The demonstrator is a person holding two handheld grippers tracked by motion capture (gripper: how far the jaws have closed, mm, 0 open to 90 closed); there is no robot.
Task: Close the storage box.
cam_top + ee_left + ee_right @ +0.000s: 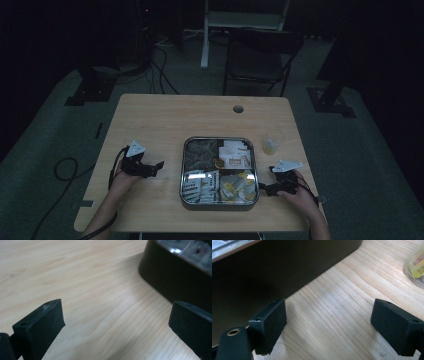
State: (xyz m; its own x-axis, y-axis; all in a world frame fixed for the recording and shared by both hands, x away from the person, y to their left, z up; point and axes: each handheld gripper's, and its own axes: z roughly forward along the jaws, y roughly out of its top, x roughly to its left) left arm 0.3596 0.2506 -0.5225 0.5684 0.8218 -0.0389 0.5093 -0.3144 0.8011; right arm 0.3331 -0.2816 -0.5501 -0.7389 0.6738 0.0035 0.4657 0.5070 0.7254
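Two hand-held grippers rest low over the wooden surface point(150, 120), one on each side of a square metal tray point(219, 140). The left hand-held gripper point(159, 165) sits just beside the tray's left wall, its jaws spread wide with nothing between them; in the left gripper view point(116, 320) bare wood shows in the gap, and the tray's dark wall point(172, 280) rises at the upper right. The right hand-held gripper point(265, 189) lies near the tray's lower right corner, also with jaws wide apart and empty; the right gripper view point(329, 325) shows bare wood grain between them, with the tray's dark side point(274, 267) across the upper left.

The tray stands in the middle of the surface, toward the person's side. It is split into four compartments, each holding small packets point(235, 152): dark ones at the far left, white and orange ones at the far right, grey-white ones at the near left, yellow-marked ones at the near right. A clear plastic cup point(273, 141) with something yellow inside stands just to the right of the tray, apart from it, and its edge shows in the right gripper view point(415, 267).
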